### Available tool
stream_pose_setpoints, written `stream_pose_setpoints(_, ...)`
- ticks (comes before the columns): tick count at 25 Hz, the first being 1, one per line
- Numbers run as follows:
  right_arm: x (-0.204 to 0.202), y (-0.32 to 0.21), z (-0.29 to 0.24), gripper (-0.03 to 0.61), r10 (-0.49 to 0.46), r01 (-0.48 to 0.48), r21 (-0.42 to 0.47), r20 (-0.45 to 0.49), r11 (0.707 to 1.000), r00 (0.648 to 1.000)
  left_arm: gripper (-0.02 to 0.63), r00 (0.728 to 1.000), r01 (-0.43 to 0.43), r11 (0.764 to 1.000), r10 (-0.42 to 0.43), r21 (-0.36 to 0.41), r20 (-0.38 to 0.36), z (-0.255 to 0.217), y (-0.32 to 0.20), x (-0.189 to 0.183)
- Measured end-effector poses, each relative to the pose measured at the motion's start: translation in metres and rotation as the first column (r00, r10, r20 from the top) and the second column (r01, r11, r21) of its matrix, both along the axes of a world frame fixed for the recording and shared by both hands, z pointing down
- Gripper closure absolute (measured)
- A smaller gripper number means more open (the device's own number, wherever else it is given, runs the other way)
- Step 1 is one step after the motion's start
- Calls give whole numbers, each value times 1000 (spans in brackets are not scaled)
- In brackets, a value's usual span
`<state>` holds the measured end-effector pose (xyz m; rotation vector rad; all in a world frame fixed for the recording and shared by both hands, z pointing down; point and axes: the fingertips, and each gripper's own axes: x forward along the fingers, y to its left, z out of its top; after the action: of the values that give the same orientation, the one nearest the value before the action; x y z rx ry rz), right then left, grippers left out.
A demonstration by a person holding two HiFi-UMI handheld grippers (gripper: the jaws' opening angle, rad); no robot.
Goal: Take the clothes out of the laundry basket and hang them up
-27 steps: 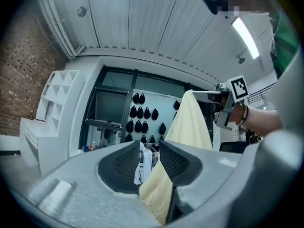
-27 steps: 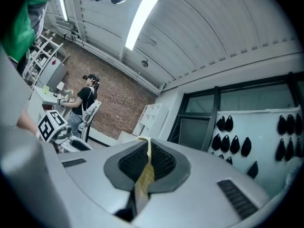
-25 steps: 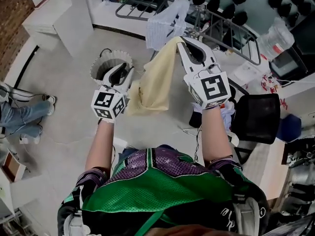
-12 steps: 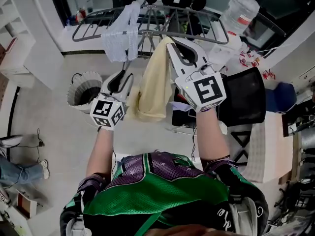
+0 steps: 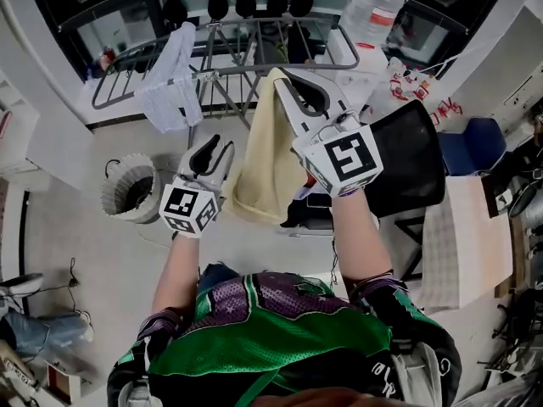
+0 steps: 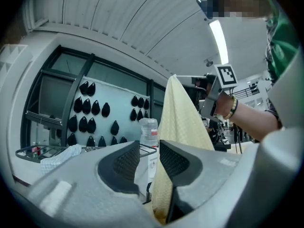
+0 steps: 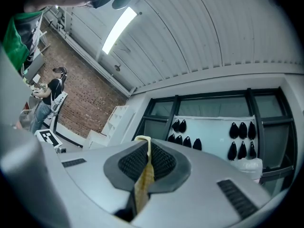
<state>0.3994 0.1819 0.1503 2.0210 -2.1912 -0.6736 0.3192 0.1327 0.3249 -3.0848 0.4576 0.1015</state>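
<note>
While the right gripper [image 5: 287, 79] keeps its pads [image 7: 130, 164] pinched tight on a fold of the cloth's [image 5: 263, 155] top edge, the yellow cloth drapes straight down below those fingertips, limp and thin. It looks light and soft, likely to sag and bunch, so a hem or corner is the sound place to take hold. The left gripper [image 5: 216, 149] has its jaws apart; the cloth's side edge lies against its right finger [image 6: 173, 160] and runs down into the throat, with no pad pressing it. A grip there, drawn outward, should spread the cloth for a rail. Beyond both sets of fingertips stands one rack [image 5: 254, 32] carrying one white garment [image 5: 170, 79]; one basket [image 5: 131, 189] sits left of the left fingers, lower down.
</note>
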Motion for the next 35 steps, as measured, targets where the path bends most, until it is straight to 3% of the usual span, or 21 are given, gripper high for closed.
stream_pose_setpoints(8, 58, -51, -10, 574, 88, -88, 12, -9, 996, 996, 474, 989, -147, 989, 147, 0, -19, -2, -30, 52)
stream_pose_setpoints(13, 73, -95, -27, 574, 147, -147, 21, -34, 989, 988, 474, 950, -312, 950, 312, 6, -1, 6, -47, 79)
stream_pose_setpoints(16, 80, -122, -47, 574, 174, -172, 36, -37, 984, 984, 474, 932, -360, 933, 360, 8, 28, 7, -72, 91)
stream_pose_setpoints(22, 70, -155, -69, 574, 203, -200, 67, -45, 978, 978, 474, 934, -350, 937, 348, 13, 77, 21, -124, 101)
stream_pose_setpoints(26, 72, -168, -72, 574, 247, -243, 65, -52, 968, 968, 588, 950, -305, 952, 302, 27, 79, 14, -161, 92)
stream_pose_setpoints(29, 87, -165, -67, 574, 284, -283, 56, -13, 958, 959, 589, 960, -272, 962, 269, 26, 71, 0, -187, 78)
stream_pose_setpoints(35, 119, -137, -46, 574, 333, -335, 45, 48, 941, 942, 591, 978, -199, 976, 192, 93, 80, -44, -214, 58)
